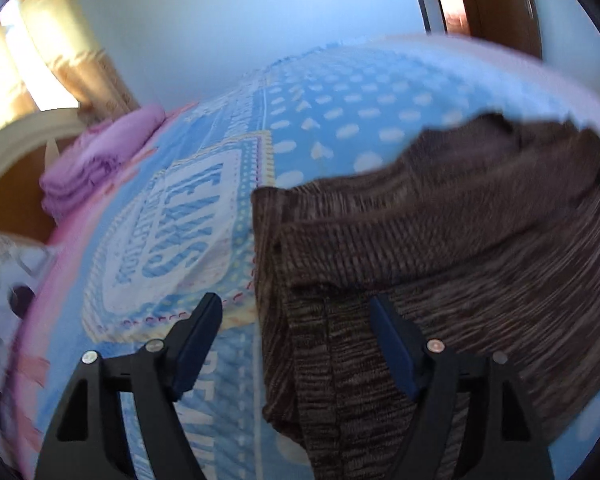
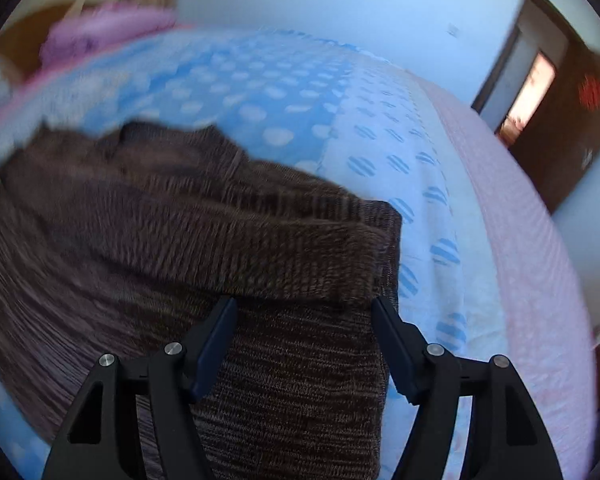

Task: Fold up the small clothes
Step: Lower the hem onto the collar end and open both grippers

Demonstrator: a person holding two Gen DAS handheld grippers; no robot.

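A brown knitted garment (image 1: 440,240) lies on a blue dotted bedspread (image 1: 340,100), with one layer folded over on top. My left gripper (image 1: 295,302) hovers open over the garment's left edge: one finger is over the bedspread, the other over the knit. In the right wrist view the same garment (image 2: 180,220) fills the left and middle, and its folded right edge ends on the bedspread (image 2: 260,80). My right gripper (image 2: 304,304) stands open above that edge, the thick fold just ahead of its fingertips. Neither pair of pads presses on the cloth.
A stack of folded purple cloth (image 1: 100,160) sits at the bed's far left corner, and the purple cloth (image 2: 100,28) also shows in the right wrist view. A white object with holes (image 1: 8,280) is beside the bed. A dark wooden door (image 2: 560,100) stands open at the right.
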